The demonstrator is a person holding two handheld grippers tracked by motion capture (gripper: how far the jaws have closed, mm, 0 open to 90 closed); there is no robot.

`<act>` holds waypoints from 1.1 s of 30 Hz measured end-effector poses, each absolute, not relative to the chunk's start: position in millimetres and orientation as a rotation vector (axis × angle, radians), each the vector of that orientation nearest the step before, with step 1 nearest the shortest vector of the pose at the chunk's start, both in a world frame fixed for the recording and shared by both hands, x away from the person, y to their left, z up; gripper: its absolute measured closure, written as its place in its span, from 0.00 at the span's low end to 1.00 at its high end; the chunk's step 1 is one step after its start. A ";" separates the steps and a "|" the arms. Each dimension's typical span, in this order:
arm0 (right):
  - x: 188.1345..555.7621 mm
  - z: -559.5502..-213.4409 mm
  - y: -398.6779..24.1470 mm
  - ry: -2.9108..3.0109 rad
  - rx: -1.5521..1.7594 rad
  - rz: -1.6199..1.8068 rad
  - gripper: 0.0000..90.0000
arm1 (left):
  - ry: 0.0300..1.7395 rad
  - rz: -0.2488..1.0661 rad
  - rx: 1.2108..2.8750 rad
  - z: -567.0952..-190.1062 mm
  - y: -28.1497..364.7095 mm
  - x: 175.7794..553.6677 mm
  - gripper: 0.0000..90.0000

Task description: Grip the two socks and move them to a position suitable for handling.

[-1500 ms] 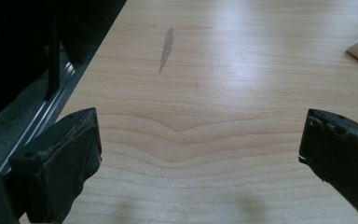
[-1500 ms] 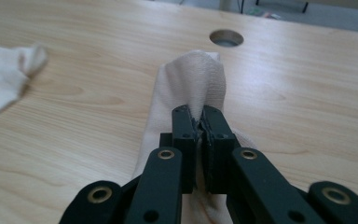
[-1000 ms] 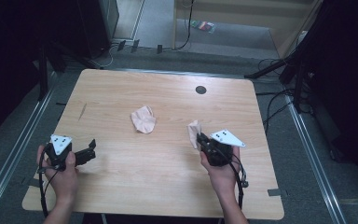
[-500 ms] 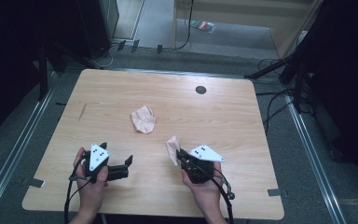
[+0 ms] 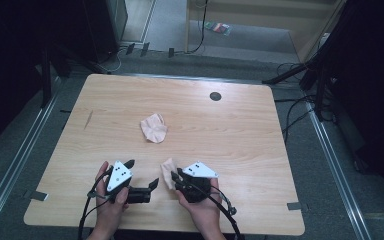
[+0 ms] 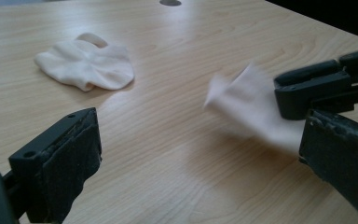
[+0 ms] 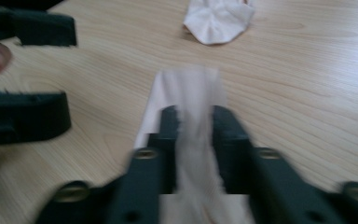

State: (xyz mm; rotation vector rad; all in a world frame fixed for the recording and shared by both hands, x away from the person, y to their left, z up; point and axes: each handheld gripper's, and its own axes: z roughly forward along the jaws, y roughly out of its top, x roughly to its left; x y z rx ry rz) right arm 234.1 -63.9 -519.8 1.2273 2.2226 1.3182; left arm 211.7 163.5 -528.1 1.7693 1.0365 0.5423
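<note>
Two pale pink cloths are on the wooden table (image 5: pixel 250 135). One cloth (image 5: pixel 154 128) (image 6: pixel 86 65) (image 7: pixel 219 16) lies crumpled near the middle. The other cloth (image 5: pixel 168 170) (image 6: pixel 251 109) (image 7: pixel 189 88) droops onto the table near the front edge, between the jaws of my right gripper (image 5: pixel 175 179) (image 7: pixel 193 116). Those jaws have just been opening and stand a little apart, the cloth loose in the gap. My left gripper (image 5: pixel 142 174) (image 6: pixel 200 135) sits just to the left, wide open, nothing between its jaws, facing the cloth and the right gripper (image 6: pixel 303 88).
A dark round grommet hole (image 5: pixel 215 96) sits near the table's far edge. Both hands rest close to the front edge. Cables trail from each gripper. Dark equipment and floor cables surround the table.
Both grippers have come together at the front middle of the table. The right one brought its cloth left and down toward the front edge, and its jaws have parted.
</note>
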 end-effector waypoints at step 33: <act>235.4 -521.9 -79.6 2.253 1.268 1.321 1.00 | 1.056 0.349 1.797 -536.5 174.4 229.1 0.23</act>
